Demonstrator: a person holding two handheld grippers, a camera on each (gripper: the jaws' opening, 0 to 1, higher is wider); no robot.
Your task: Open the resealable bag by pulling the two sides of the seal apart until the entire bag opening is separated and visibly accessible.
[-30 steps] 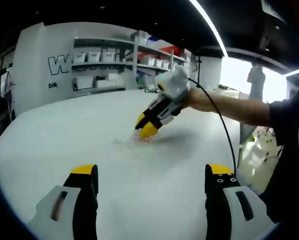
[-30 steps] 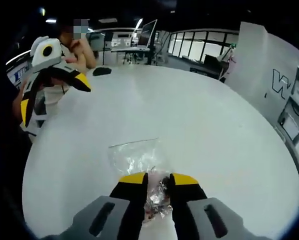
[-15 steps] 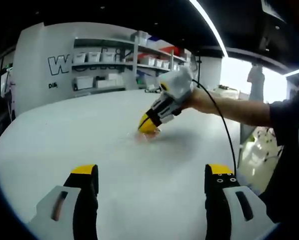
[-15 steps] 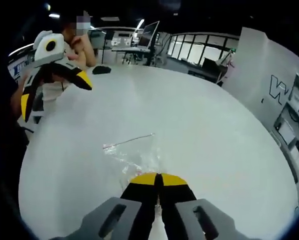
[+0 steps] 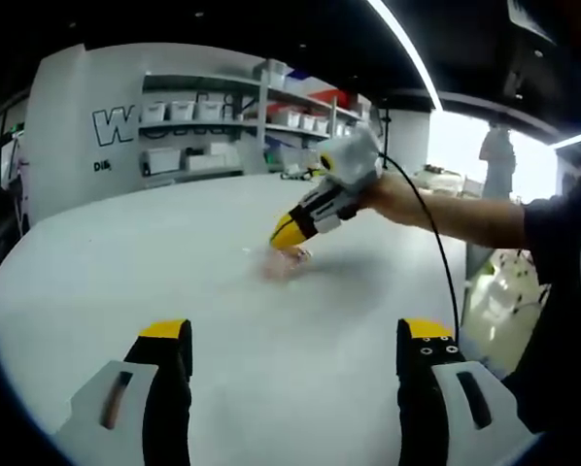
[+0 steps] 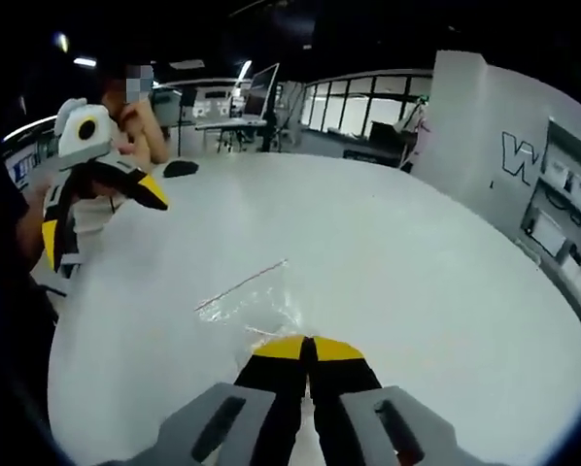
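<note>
Right gripper [image 6: 307, 342]: jaws pressed together with no gap between the yellow tips, clamped on the near edge of the resealable bag [image 6: 256, 309]. In the left gripper view the same gripper [image 5: 289, 233] reaches in from the right, tilted downward, tips at the bag [image 5: 286, 260], a person's forearm [image 5: 446, 212] behind it.

Resealable bag: clear plastic, lying on the white table [image 6: 388, 262], spreading out directly ahead of the right gripper's tips. The far edge shows as a thin straight line slanting away to the left. Whether the seal is parted cannot be told. In the left gripper view the bag is a small pinkish blur well ahead of the left jaws.

Left gripper [image 5: 289, 335]: jaws wide apart, nothing between them, held above bare table. In the right gripper view it [image 6: 96, 199] hangs to the left of the bag, well apart from it, yellow tips spread.

Surroundings: shelving with white bins [image 5: 188, 131] beyond the table; a dark object [image 6: 181, 168] on the table's far side.
</note>
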